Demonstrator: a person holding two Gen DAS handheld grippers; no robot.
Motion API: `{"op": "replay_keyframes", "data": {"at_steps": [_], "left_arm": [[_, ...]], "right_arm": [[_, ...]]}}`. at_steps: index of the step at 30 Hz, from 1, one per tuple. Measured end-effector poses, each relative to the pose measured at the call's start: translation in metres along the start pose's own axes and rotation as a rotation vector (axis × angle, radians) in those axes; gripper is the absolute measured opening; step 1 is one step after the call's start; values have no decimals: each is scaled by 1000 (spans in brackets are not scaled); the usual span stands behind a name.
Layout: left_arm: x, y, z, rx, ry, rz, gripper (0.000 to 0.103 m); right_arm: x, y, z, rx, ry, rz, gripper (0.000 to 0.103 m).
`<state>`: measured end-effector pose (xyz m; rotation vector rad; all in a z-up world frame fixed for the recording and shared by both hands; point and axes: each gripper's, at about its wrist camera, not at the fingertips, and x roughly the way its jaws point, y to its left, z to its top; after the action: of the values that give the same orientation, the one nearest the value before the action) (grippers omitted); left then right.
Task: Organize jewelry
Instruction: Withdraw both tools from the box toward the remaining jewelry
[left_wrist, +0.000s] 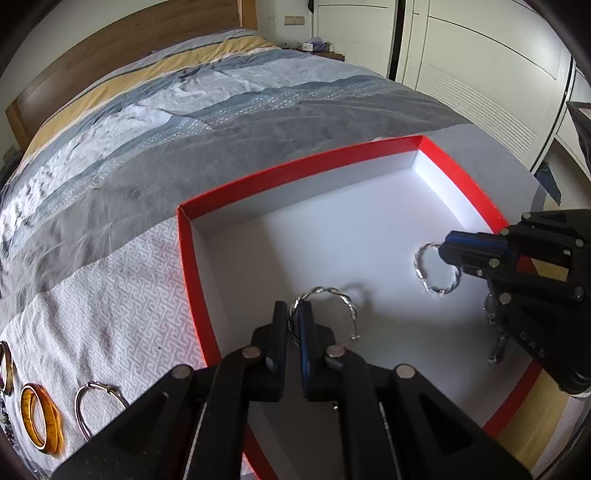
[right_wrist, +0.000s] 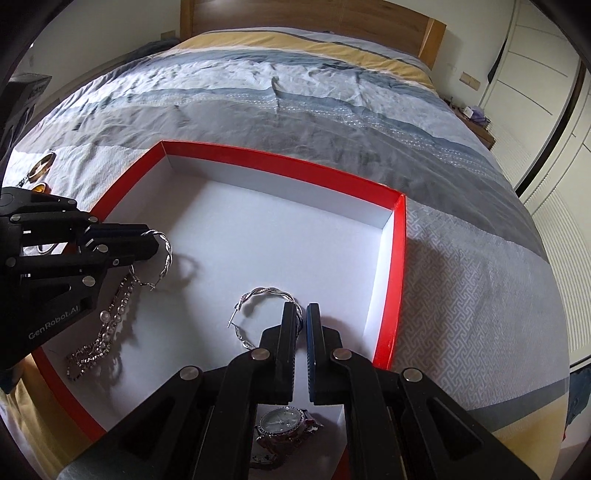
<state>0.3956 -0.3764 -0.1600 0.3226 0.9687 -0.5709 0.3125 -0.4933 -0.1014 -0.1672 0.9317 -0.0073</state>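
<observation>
A red box with a white inside (left_wrist: 192, 258) (right_wrist: 397, 280) lies on the bed. My left gripper (left_wrist: 294, 314) is shut on a twisted silver hoop earring (left_wrist: 343, 299) and holds it over the box floor; it shows at the left of the right wrist view (right_wrist: 153, 240) with its hoop (right_wrist: 166, 258). My right gripper (right_wrist: 301, 314) is shut on a second twisted silver hoop (right_wrist: 258, 295); it shows in the left wrist view (left_wrist: 445, 249) with that hoop (left_wrist: 432, 284). A pearl and chain necklace (right_wrist: 107, 328) and a watch (right_wrist: 282, 424) lie in the box.
On the white patterned cloth left of the box lie an amber bangle (left_wrist: 38, 421), a silver bangle (left_wrist: 92, 406) and another ring (left_wrist: 5, 365) at the edge. The striped bedspread (right_wrist: 295, 103) stretches behind the box. White wardrobe doors (left_wrist: 480, 74) stand at the right.
</observation>
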Motion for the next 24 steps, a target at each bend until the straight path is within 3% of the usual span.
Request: {"op": "replay_keyframes", "data": {"at_steps": [11,16,24], "left_arm": [[-35,3,0,-76,4,-100,13],[-91,-5,-12,-100,-68,-152,13],[-177,-14,-58,-121,-72,-171,13]], "right_arm": [[-43,-10,-7,79,-55,5,15],[-88,-14,-18,145,-104,10,21],[-167,18,-53,184,-143,36,31]]}}
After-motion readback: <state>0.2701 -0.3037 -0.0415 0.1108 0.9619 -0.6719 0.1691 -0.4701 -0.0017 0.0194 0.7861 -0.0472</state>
